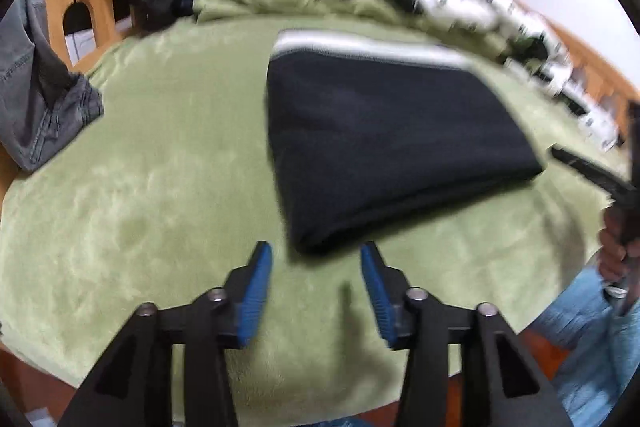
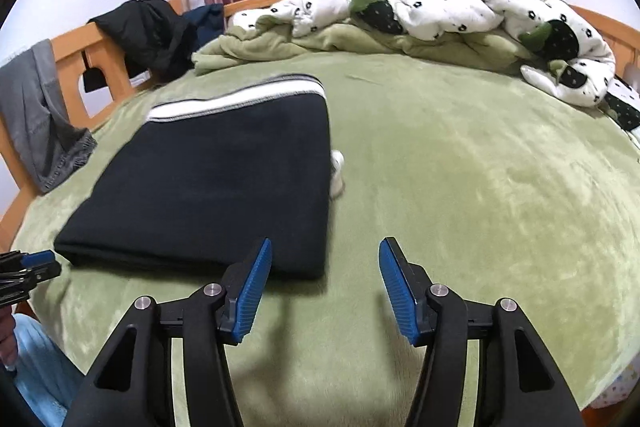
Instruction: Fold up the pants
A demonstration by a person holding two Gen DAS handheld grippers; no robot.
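Observation:
Black pants (image 1: 384,139) with a white and grey waistband lie folded into a flat rectangle on the green bed cover (image 1: 152,187). In the left wrist view my left gripper (image 1: 316,255) stands open just in front of the fold's near corner, nothing between its blue pads. In the right wrist view the same pants (image 2: 212,183) lie to the left, and my right gripper (image 2: 325,250) is open at their near right corner; its left pad overlaps the hem, without pinching cloth. A small white tag or cord end (image 2: 337,173) pokes out at the right edge.
A rumpled white patterned duvet (image 2: 460,11) and green blanket lie along the far side of the bed. Grey jeans (image 2: 44,123) and a black jacket (image 2: 148,31) hang over the wooden bed frame (image 2: 100,63) at left. A person's light blue sleeve (image 1: 592,343) shows at the near edge.

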